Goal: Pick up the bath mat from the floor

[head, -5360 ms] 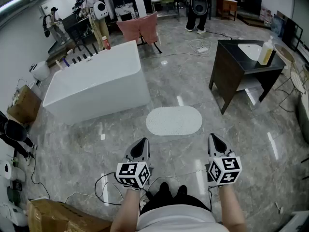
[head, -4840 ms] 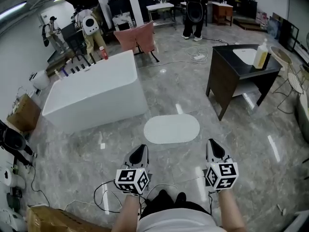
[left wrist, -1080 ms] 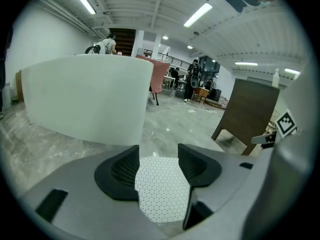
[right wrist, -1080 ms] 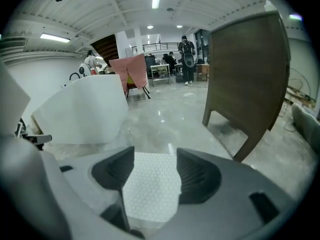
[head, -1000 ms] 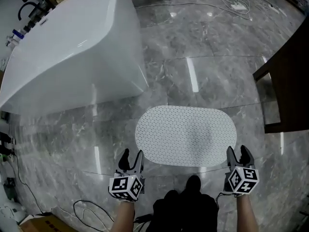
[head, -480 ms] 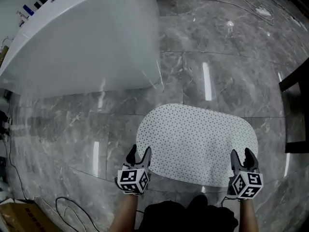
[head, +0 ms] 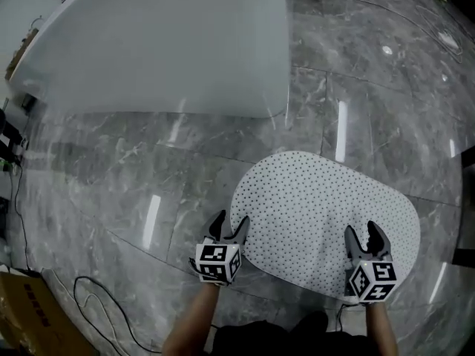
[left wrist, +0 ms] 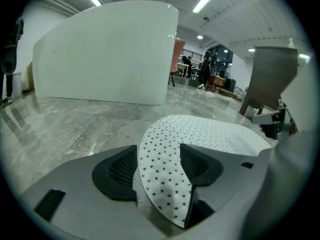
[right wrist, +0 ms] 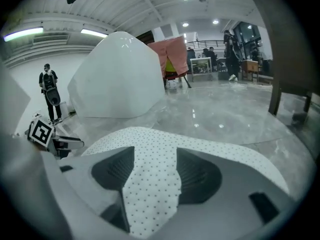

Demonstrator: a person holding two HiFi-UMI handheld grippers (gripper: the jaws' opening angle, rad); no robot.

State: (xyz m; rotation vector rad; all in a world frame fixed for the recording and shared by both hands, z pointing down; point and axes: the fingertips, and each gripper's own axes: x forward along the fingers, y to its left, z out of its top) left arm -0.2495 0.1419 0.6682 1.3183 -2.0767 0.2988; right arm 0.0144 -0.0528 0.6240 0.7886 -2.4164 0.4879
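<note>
The bath mat (head: 326, 217) is a white oval with small dark dots, lying flat on the grey marble floor. My left gripper (head: 228, 231) is low at the mat's near left edge. In the left gripper view the mat's edge (left wrist: 200, 134) lies between the jaws of the left gripper (left wrist: 159, 153), which have just been opening and stand apart from it. My right gripper (head: 365, 236) sits at the near right edge. Its own view shows the mat (right wrist: 150, 134) filling the gap of the right gripper (right wrist: 154, 159), pads clear of it.
A large white bathtub (head: 171, 43) stands beyond the mat to the left. A dark cabinet (left wrist: 272, 79) rises at the right. A black cable (head: 89, 302) and a cardboard box (head: 22, 317) lie on the floor at the near left.
Both grippers have come down and forward to the mat's near edge. The mat's edge now sits between each pair of jaws.
</note>
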